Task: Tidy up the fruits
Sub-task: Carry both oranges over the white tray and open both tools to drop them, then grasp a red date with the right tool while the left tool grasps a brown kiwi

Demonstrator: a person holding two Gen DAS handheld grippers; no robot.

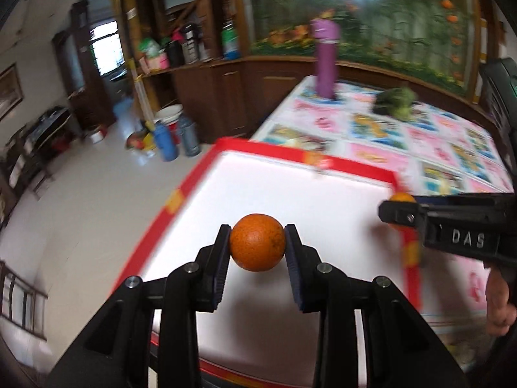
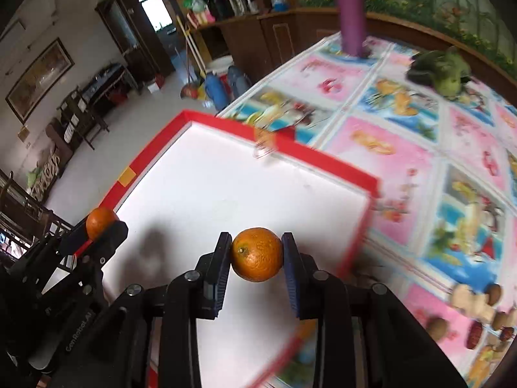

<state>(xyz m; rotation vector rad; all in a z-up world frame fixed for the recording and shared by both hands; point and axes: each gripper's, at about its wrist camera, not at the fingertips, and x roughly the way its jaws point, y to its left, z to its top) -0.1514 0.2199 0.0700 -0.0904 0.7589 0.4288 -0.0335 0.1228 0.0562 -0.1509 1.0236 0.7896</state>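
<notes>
We held 1 orange [image 1: 257,242] in the left claw [image 1: 257,244] and 1 tangerine [image 2: 257,254] in the right claw [image 2: 257,255], both clamped narrow above the bare white floor of the red-rimmed tray [image 2: 310,153] at the counter [image 2: 404,161] edge.

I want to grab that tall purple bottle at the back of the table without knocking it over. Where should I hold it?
Both grippers are busy now, each shut on an orange. Once one is free, grip the purple bottle around its straight body, below the wider cap, coming in level from the near side. It stands upright and looks round, so fingers on opposite sides should probably hold it steady.
</notes>
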